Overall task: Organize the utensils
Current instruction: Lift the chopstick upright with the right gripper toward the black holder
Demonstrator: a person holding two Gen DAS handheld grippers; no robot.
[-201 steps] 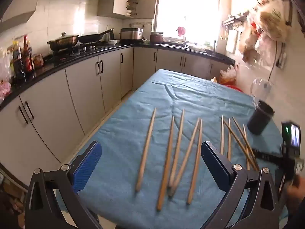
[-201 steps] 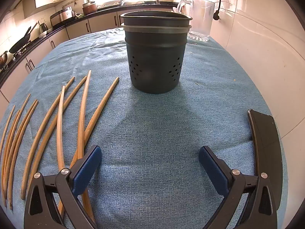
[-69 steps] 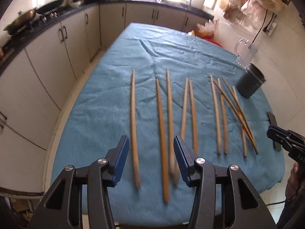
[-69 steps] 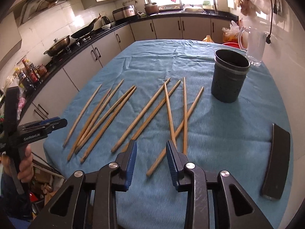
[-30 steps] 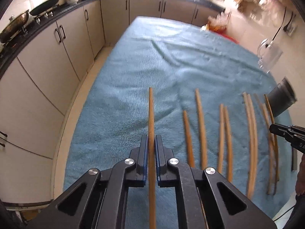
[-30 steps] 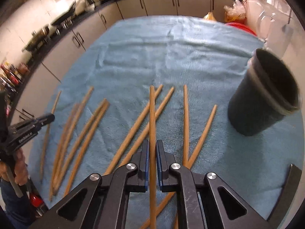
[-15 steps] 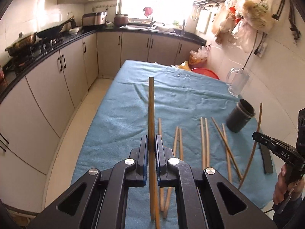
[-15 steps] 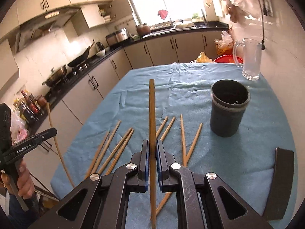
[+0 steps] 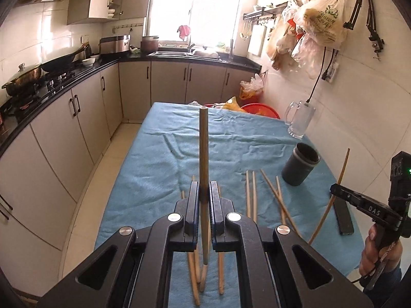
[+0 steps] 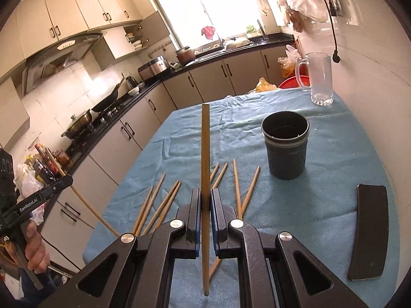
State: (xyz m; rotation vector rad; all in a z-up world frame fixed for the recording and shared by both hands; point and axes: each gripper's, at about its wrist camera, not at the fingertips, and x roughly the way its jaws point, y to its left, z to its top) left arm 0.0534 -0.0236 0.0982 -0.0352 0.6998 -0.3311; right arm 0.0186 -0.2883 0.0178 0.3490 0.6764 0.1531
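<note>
Each gripper, left gripper (image 9: pixel 204 200) and right gripper (image 10: pixel 205 205), clamped one chopstick (image 9: pixel 203 148); dark holder (image 10: pixel 285 146) stood unobstructed ahead-right of the right fingers.

Sunlit window (image 9: pixel 195 7) above a black counter (image 9: pixel 77 73), beige cabinets (image 9: pixel 167 84), white-tiled walls (image 9: pixel 359 97), seemingly pale floor (image 9: pixel 102 169).
</note>
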